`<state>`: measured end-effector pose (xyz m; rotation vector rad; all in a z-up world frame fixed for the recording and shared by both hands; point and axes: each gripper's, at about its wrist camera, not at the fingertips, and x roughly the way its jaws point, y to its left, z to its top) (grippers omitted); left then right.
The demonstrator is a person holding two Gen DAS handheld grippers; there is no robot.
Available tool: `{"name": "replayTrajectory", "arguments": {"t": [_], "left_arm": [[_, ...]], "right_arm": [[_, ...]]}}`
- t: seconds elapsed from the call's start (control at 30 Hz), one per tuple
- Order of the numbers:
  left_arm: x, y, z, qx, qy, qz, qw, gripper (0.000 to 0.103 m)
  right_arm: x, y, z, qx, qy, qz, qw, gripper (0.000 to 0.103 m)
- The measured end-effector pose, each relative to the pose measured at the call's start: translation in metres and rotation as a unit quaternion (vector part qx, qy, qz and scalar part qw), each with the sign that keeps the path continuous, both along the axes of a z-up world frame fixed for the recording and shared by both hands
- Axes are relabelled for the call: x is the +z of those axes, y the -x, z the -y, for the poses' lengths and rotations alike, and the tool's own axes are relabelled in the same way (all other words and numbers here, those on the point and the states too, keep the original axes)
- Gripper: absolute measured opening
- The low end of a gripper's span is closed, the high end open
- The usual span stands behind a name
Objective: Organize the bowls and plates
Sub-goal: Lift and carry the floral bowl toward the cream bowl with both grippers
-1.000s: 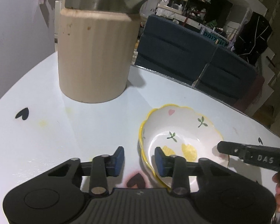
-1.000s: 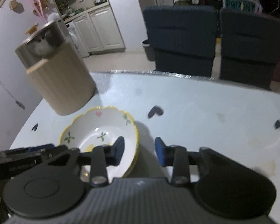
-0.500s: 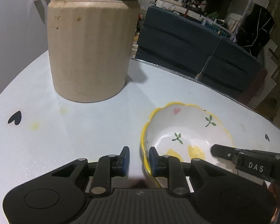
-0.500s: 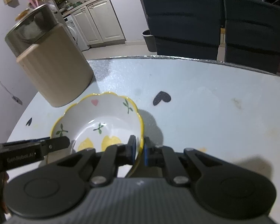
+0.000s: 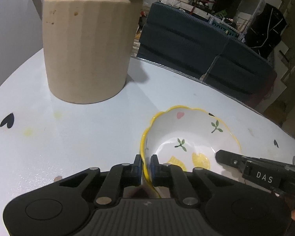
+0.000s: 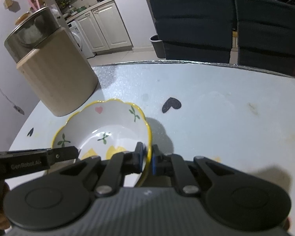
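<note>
- Bowl (image 5: 188, 141): yellow-rimmed, on the table (image 5: 78, 133), near right of the beige canister (image 5: 86, 45).
- Left gripper (image 5: 145, 164): closing on the bowl's left rim, rim between the pads.
- Right gripper (image 6: 147, 155): clamped on the right rim; opposite holds likely for a level two-handed lift.

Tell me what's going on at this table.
A person holds a tool in each hand, and both grip one white scalloped ceramic bowl with a yellow rim. The left tool is closing on the rim at one side, pads on it; the right tool clamps the opposite side. The bowl sits on the pale blue table, beside a beige ribbed canister.
</note>
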<state>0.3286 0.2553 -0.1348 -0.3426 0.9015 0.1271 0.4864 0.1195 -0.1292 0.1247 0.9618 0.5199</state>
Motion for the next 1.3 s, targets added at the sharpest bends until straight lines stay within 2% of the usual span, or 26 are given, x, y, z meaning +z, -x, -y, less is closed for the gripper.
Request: {"name": "replayTrajectory", "arguments": {"t": [0.33, 0.63, 1.03, 1.3], "left_arm": [[0.014, 0.013, 0.012, -0.011, -0.015, 0.008, 0.9998, 0.008], [0.051, 0.041, 0.044, -0.031, -0.014, 0.045, 0.9984, 0.008], [0.108, 0.098, 0.092, -0.061, -0.014, 0.1, 0.9931, 0.007], [0.133, 0.142, 0.133, -0.087, -0.019, 0.122, 0.9886, 0.007]], "right_arm": [[0.012, 0.02, 0.005, -0.005, 0.006, -0.001, 1.0, 0.01], [0.045, 0.05, 0.04, -0.029, -0.015, 0.013, 0.999, 0.008], [0.106, 0.113, 0.094, -0.048, -0.031, 0.06, 0.997, 0.008], [0.127, 0.172, 0.135, -0.066, -0.049, 0.08, 0.993, 0.008]]}}
